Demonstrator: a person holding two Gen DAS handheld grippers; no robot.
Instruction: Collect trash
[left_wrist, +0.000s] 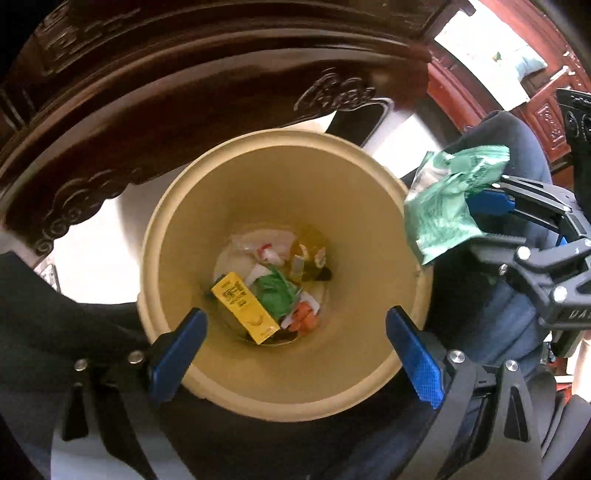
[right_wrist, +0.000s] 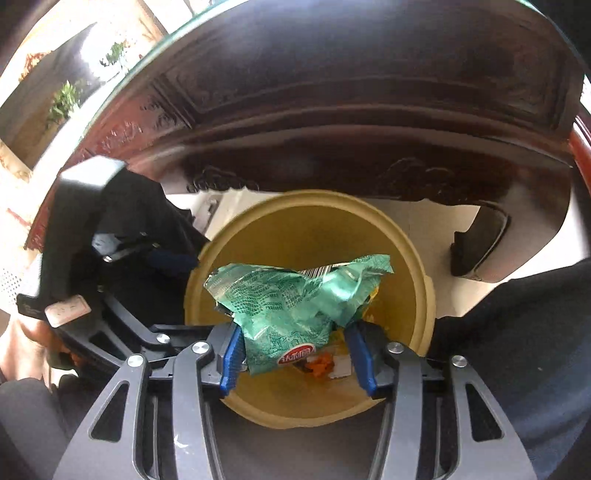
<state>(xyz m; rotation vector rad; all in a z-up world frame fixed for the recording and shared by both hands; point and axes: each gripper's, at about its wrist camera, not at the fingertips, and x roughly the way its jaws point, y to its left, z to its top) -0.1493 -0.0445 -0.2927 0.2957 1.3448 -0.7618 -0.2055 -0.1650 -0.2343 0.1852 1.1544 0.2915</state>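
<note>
Item: green snack wrapper (right_wrist: 291, 314), crumpled, red logo near its lower edge. We find it between the blue pads (right_wrist: 231, 360) of the right gripper (right_wrist: 295, 360), which is closed on its lower part; the rest of it fans out beyond the fingertips, over the mouth of the yellow trash bin (right_wrist: 424, 306). From the left wrist view we see the same wrapper (left_wrist: 447, 199) held at the bin's right rim (left_wrist: 413, 206). Left gripper (left_wrist: 295, 332): jaws spread wide, holding nothing, poised above the bin opening. Bin contents, as we see them: yellow carton (left_wrist: 245, 308), green wrapper (left_wrist: 275, 293), orange scraps (left_wrist: 304, 321), clear plastic (left_wrist: 258, 247). A carved dark wooden table (left_wrist: 184, 92) stands behind the bin.
</note>
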